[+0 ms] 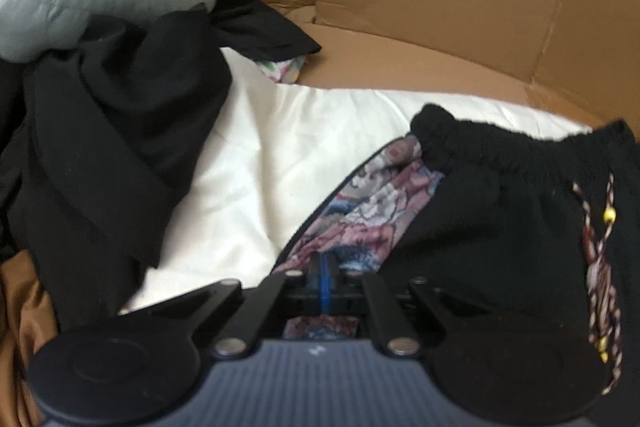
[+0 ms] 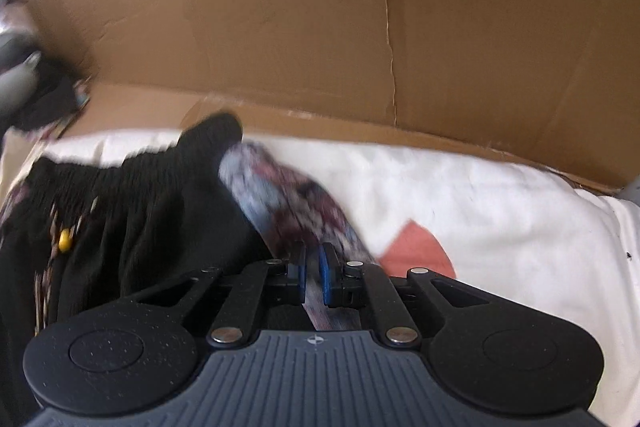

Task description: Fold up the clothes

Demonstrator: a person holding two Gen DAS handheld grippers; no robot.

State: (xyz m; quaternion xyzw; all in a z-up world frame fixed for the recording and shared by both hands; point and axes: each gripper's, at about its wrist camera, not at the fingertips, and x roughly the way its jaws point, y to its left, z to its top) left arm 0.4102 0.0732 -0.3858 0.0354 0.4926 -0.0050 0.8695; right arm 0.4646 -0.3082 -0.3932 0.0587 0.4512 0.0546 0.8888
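Cardboard walls (image 2: 280, 7) ring a white sheet (image 1: 280, 155) where the black shorts (image 1: 500, 211) lie. My left gripper (image 1: 320, 283) and right gripper (image 2: 312, 267) each pinch a floral side panel (image 1: 360, 211); light, floppy cloth, best held at seams.

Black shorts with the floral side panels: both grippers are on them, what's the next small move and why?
Probably lift both ends together and lay the shorts flat on the white sheet. The left gripper is shut on one floral panel, the right gripper clamps the other, and the garment sags bunched between them.
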